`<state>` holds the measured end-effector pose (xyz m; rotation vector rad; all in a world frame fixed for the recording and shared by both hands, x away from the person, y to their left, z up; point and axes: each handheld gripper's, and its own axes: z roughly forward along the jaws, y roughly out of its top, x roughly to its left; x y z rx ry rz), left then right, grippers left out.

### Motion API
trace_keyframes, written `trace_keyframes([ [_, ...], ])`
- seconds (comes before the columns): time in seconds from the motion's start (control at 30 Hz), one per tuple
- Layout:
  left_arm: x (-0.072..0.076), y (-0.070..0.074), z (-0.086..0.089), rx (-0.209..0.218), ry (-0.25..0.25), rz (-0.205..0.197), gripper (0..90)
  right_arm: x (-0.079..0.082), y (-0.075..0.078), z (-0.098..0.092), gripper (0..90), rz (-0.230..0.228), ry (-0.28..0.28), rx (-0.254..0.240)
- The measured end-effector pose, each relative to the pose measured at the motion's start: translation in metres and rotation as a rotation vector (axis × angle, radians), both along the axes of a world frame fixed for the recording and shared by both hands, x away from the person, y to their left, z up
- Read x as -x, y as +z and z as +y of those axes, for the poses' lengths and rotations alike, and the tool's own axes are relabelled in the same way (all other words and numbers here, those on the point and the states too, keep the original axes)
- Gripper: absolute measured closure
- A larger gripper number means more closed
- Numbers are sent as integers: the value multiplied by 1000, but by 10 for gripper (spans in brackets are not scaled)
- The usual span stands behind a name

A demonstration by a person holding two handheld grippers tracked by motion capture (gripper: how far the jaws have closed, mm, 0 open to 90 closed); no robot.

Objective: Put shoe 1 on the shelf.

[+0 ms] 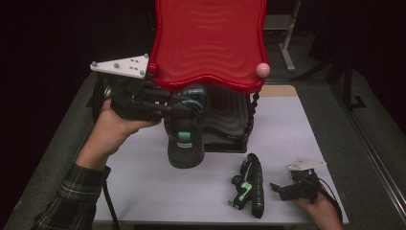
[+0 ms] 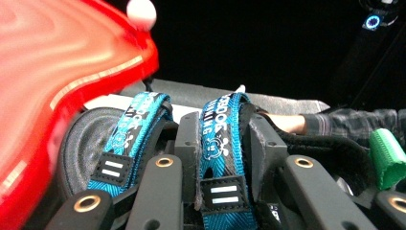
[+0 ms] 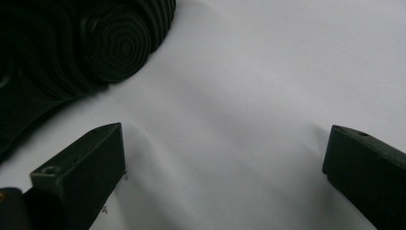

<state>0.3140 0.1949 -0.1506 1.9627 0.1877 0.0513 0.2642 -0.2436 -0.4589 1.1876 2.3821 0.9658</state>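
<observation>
A black shoe (image 1: 184, 143) with blue straps and a green tab hangs toe-down above the white table, in front of a rack. My left gripper (image 1: 191, 108) is shut on its top; in the left gripper view the jaws (image 2: 225, 158) clamp the shoe's collar with a blue strap (image 2: 222, 143) between them, and the green tab (image 2: 388, 158) sits at the right. A second matching shoe (image 1: 251, 184) lies on its side near the table's front. My right gripper (image 1: 280, 189) rests just right of it, open; its jaws (image 3: 225, 153) stand wide over bare table, with the shoe's ribbed sole (image 3: 95, 48) at upper left.
The rack has a red wavy top shelf (image 1: 208, 38) with a pink ball (image 1: 262, 70) at its right corner and a black lower shelf (image 1: 230, 120). The red shelf (image 2: 57, 72) is close on the held shoe's left. The white table (image 1: 297, 134) has dark floor around it.
</observation>
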Motion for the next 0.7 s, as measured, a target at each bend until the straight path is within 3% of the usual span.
trace_keyframes([
  [0.43, -14, 35, -2, 40, -18, -20, 703, 0, 0, 0, 2, 0, 0, 0],
  [0.7, -24, 58, -5, 34, 3, -64, 703, 0, 0, 0, 2, 0, 0, 0],
])
